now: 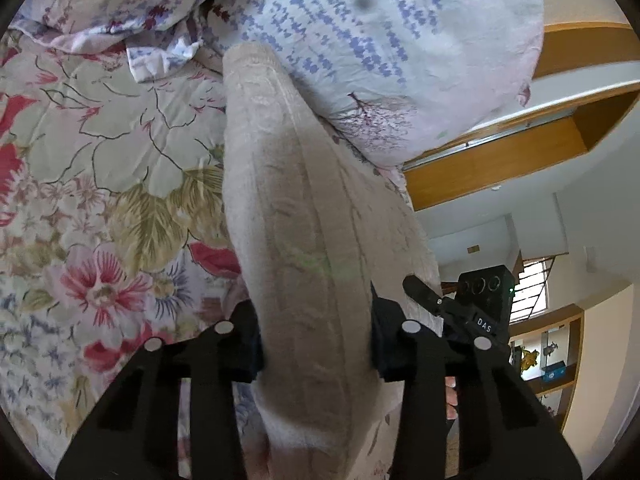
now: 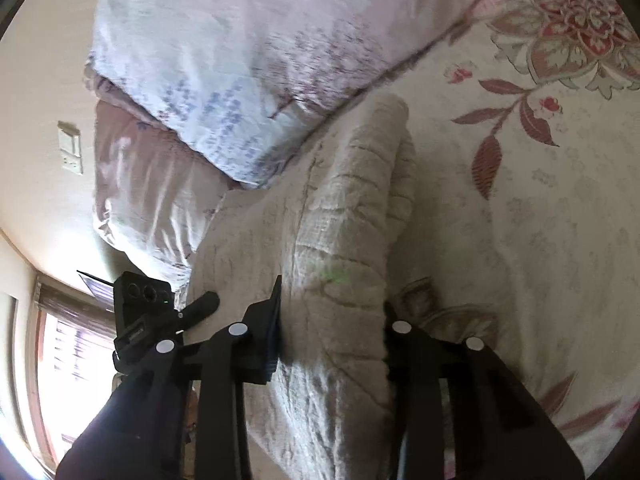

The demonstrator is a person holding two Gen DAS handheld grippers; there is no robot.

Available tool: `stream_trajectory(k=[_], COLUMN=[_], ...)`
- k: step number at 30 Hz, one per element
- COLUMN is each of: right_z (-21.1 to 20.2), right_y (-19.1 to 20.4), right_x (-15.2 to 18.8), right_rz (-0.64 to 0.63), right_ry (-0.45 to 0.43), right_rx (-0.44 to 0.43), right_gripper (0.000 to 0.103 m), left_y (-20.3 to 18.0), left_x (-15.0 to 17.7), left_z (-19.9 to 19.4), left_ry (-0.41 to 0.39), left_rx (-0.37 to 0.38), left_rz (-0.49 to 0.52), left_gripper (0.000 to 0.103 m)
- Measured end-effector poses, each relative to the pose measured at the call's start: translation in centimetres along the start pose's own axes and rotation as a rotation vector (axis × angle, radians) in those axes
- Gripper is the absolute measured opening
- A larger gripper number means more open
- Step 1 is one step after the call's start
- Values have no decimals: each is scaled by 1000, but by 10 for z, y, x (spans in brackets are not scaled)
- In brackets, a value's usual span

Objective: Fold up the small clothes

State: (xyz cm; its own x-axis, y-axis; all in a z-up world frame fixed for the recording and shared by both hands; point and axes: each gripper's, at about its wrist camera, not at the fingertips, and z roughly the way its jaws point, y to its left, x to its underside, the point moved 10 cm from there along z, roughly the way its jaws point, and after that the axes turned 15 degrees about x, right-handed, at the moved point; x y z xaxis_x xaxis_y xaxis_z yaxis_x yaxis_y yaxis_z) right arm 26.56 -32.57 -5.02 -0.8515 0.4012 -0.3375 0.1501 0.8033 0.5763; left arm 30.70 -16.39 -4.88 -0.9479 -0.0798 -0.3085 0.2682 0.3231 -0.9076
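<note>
Beige crinkled cloth (image 1: 296, 200), some small garment with a faint floral print, lay bunched in a long ridge on the flowered bedspread (image 1: 100, 128), its far end against a lilac-printed pillow (image 1: 380, 40). The left gripper (image 1: 316, 344) was clamped on one end of it, fabric filling the gap between its pads. The right gripper (image 2: 332, 340) pinched the other end likewise. Folding looked barely begun to me: the cloth was gathered and gripped, but no flat, squared fold showed yet, so laying it over and smoothing remained.
</note>
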Motion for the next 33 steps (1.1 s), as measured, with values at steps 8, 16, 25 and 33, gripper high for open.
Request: stream_trajectory(k=[8, 16, 25, 33], right_z=[-6, 49, 63, 73], right_y=[57, 138, 116, 130], right_x=[28, 64, 43, 1], right_rz=[-66, -309, -194, -222], right_ry=[-13, -27, 53, -21], right_rx=[-54, 22, 59, 101], right_gripper=[31, 31, 44, 10], left_y=[-10, 26, 74, 67], left_x=[15, 5, 19, 27], left_z=[-67, -168, -200, -209], left_ry=[-4, -113, -168, -176], left_rx=[-22, -148, -159, -247], left_rz=[38, 53, -44, 17], left_gripper=[38, 41, 56, 66])
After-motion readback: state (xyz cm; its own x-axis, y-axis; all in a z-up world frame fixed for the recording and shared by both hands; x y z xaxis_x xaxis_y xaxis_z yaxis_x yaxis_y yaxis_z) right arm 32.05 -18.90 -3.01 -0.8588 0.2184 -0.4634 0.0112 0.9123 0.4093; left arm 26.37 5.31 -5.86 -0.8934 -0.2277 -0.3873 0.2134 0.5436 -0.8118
